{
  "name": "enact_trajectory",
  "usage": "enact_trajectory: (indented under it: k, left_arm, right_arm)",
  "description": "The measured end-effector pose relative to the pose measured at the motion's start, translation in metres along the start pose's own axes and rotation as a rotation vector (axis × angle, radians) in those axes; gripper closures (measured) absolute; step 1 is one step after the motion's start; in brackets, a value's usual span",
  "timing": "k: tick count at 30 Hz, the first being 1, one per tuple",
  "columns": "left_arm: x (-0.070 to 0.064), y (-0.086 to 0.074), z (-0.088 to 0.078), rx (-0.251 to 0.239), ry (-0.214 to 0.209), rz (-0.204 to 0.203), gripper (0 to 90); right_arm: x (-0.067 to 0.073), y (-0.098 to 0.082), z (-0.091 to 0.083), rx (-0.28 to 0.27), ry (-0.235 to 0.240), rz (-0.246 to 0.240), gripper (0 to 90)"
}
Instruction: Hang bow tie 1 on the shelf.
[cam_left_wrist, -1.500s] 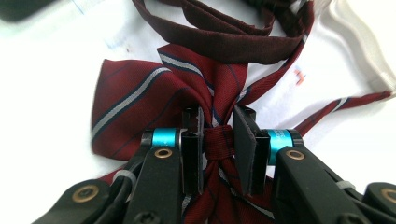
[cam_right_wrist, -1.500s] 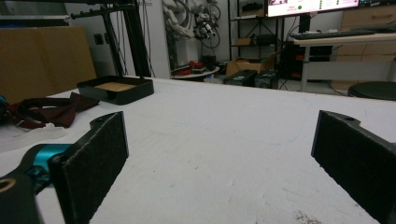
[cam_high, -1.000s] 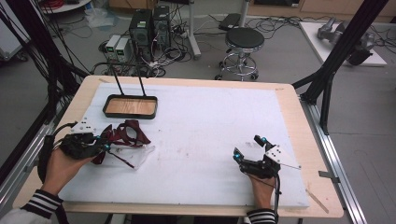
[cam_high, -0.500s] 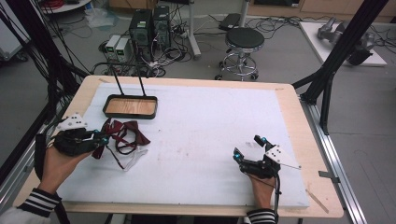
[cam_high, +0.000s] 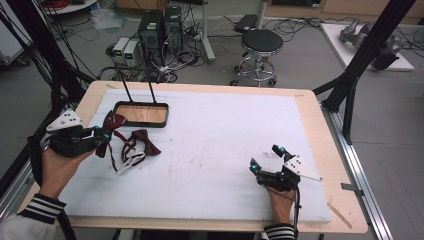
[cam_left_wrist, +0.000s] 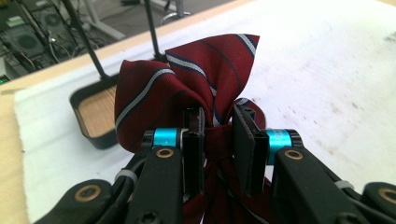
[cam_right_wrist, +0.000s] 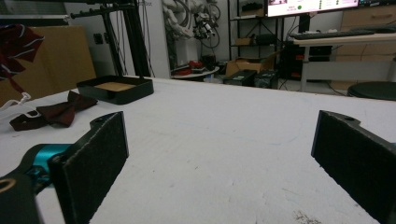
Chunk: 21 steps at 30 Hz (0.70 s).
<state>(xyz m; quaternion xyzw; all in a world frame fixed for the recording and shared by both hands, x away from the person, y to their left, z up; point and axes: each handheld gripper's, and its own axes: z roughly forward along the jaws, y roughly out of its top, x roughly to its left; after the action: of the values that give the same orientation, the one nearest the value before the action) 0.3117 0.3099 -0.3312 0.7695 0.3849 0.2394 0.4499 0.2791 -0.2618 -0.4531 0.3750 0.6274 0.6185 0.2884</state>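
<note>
High view: left gripper (cam_high: 102, 134) grips striped red bow tie (cam_high: 114, 125), held up near black tray (cam_high: 142, 114) at desk's (cam_high: 225, 145) far left. 2nd bow tie (cam_high: 142, 141) lies flat just beside it. Right gripper (cam_high: 266, 159) rests w/ jaws apart (nothing in them).

Left gripper view: jaws pinch tie's middle knot.

Right gripper view: jaws wide apart over bare desk.
</note>
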Motion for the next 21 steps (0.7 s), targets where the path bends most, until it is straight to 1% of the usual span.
enact_trajectory:
  k: [2,3,10,19,21]
  left_arm:
    - [0.002,0.002,0.000,-0.014,0.009,-0.004,74.5]
    - [0.003,0.003,0.000,-0.016,0.013,-0.001,74.5]
    - [0.014,0.012,-0.002,-0.050,0.049,-0.010,74.5]
    - [0.032,0.029,-0.002,-0.086,0.104,-0.001,74.4]
    - [0.035,0.032,-0.001,-0.091,0.110,-0.002,74.5]
  right_arm:
    - [-0.001,0.000,0.000,-0.003,0.001,-0.006,3.0]
    - [-0.001,0.000,0.000,-0.003,0.001,-0.006,3.0]
    - [0.000,0.000,0.000,-0.002,0.001,-0.002,3.0]
    - [0.000,0.000,0.000,-0.002,0.001,-0.003,3.0]
    - [0.000,0.000,0.000,-0.002,0.002,-0.003,3.0]
